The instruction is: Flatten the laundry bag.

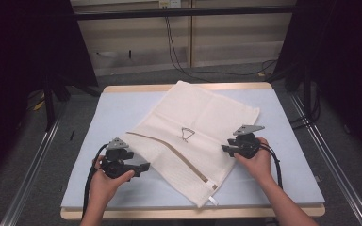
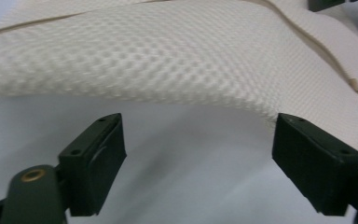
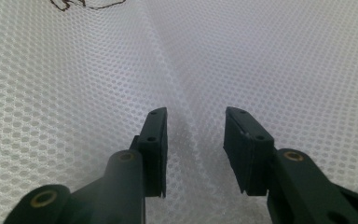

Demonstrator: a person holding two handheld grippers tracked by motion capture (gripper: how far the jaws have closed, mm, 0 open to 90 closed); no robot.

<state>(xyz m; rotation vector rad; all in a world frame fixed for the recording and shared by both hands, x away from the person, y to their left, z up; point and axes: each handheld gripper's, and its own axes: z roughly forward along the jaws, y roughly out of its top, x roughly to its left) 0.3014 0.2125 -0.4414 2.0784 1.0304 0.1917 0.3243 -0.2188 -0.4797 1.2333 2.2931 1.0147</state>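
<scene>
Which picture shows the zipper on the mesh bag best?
The high view: the tan zipper runs its whole length across the mesh laundry bag. The left gripper view catches stretches of it at the top; the right gripper view gives close-up mesh.

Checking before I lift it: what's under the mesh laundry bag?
The mesh laundry bag lies flat on the pale blue table mat, which shows all round it. Anything beneath or inside the fabric is covered.

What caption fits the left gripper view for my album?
Open left gripper faces the cream mesh laundry bag on the pale blue table, nothing between its fingers.
</scene>
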